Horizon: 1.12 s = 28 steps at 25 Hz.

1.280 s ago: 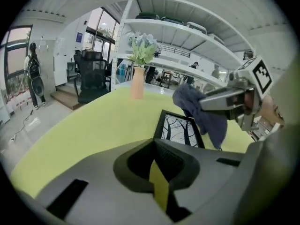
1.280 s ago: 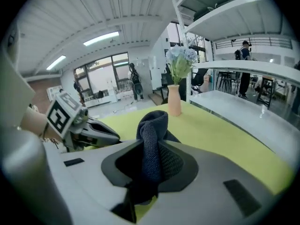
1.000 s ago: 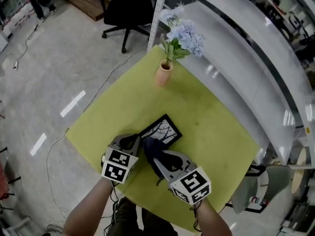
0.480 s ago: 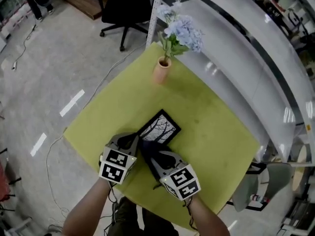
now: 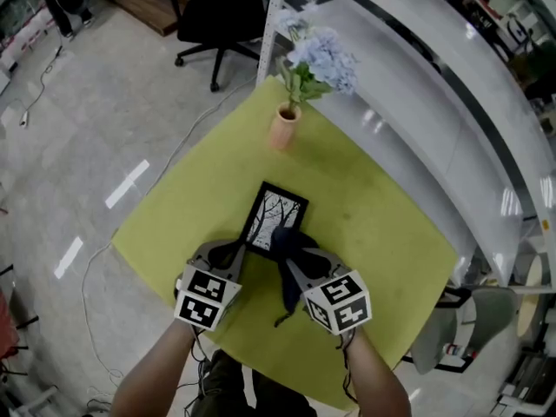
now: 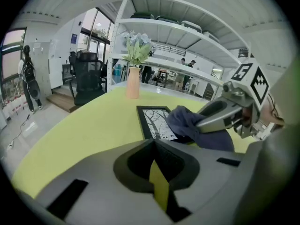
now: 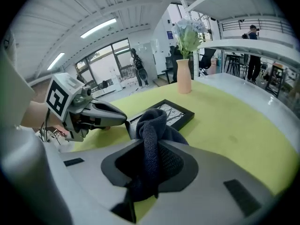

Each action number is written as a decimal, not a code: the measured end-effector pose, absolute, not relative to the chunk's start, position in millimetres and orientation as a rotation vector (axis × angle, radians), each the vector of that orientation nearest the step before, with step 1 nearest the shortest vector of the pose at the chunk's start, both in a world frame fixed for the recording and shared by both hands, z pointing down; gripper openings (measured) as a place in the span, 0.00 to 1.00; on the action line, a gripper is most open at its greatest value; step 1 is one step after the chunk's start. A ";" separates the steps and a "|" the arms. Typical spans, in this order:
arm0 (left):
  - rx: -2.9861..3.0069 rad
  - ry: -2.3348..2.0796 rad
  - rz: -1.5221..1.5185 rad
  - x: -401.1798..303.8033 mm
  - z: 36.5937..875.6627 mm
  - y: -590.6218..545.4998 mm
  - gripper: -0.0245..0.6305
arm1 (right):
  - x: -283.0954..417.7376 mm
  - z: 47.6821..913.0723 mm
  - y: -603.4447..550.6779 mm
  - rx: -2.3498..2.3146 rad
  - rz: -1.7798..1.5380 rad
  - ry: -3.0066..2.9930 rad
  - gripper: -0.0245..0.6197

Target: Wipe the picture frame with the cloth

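1. Picture frame (image 5: 276, 215), black, rectangular and holding a bare-tree print, is laid flat near the middle of the yellow-green square table (image 5: 382, 224), with its long side pointed away from the person.
2. A dark blue woven cloth (image 5: 285, 240) is clamped between the jaws of the right gripper (image 5: 294, 259), which are closed on it. The bunched end of the cloth is pressed on the near right part of the frame, and a loose tail is seen hanging below the jaws.
3. The jaws of the left gripper (image 5: 236, 252) are brought together with nothing held between them; only a thin sliver of table is seen through them. The tip is placed just beside the frame's near left corner, close to the cloth.
4. A peach-coloured ceramic vase (image 5: 285, 129) with pale blue flowers (image 5: 323, 57) is stood upright at the far corner of the table, well apart from the frame.
5. White metal shelving (image 5: 417, 68) is seen along the table's far right side, and a black office chair (image 5: 221, 16) on the grey floor beyond it.
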<state>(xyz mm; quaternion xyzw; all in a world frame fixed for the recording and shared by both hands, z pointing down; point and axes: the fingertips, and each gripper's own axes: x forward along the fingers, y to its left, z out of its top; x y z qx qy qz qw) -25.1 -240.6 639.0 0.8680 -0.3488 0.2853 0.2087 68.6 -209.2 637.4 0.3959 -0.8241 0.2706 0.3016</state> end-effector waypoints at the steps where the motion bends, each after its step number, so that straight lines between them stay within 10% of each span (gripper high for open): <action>1: 2.414 -0.969 0.793 -25.1 639.0 -240.7 0.05 | 72.4 637.6 -213.4 1.053 0.702 -2.176 0.17; 22: 2.412 -0.933 0.778 -23.5 639.3 -239.5 0.05 | 125.9 619.2 -319.0 1.364 0.610 -2.142 0.17; 28: 2.310 -0.974 0.344 -40.6 590.6 -251.5 0.05 | 124.4 561.2 -297.3 1.420 0.637 -2.259 0.17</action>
